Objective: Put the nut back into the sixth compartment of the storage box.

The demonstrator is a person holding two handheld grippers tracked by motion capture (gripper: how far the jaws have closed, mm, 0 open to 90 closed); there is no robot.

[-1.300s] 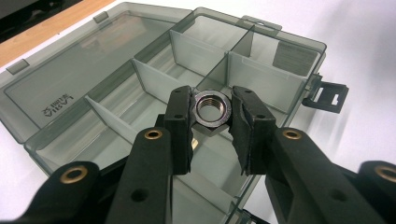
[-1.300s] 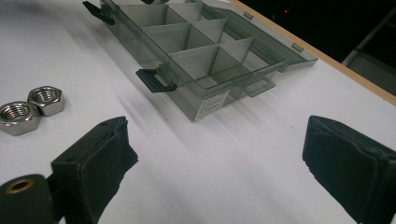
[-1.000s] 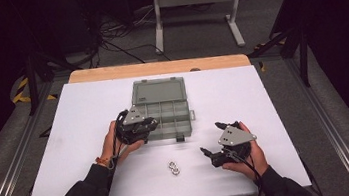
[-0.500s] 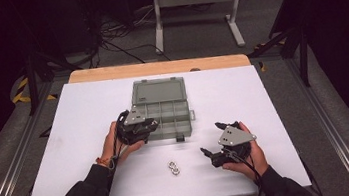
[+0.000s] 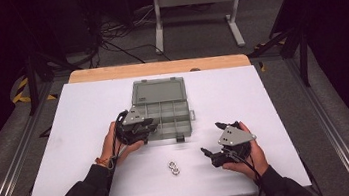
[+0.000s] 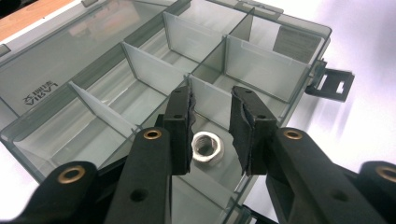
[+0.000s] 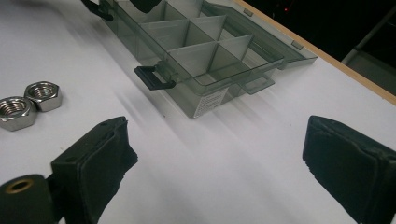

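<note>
Progress: one nut (image 6: 207, 147) lies in a near compartment of the box (image 5: 163, 110), between the left gripper's (image 6: 211, 133) spread jaws. Two nuts (image 5: 173, 167) remain on the table (image 5: 79, 119) near the box; the right gripper's (image 7: 217, 161) jaws stand wide, empty.

White table (image 5: 79, 119) carries an open grey compartment box (image 5: 160, 90) toward twelve o'clock, two steel nuts (image 5: 173, 167) at six
</note>
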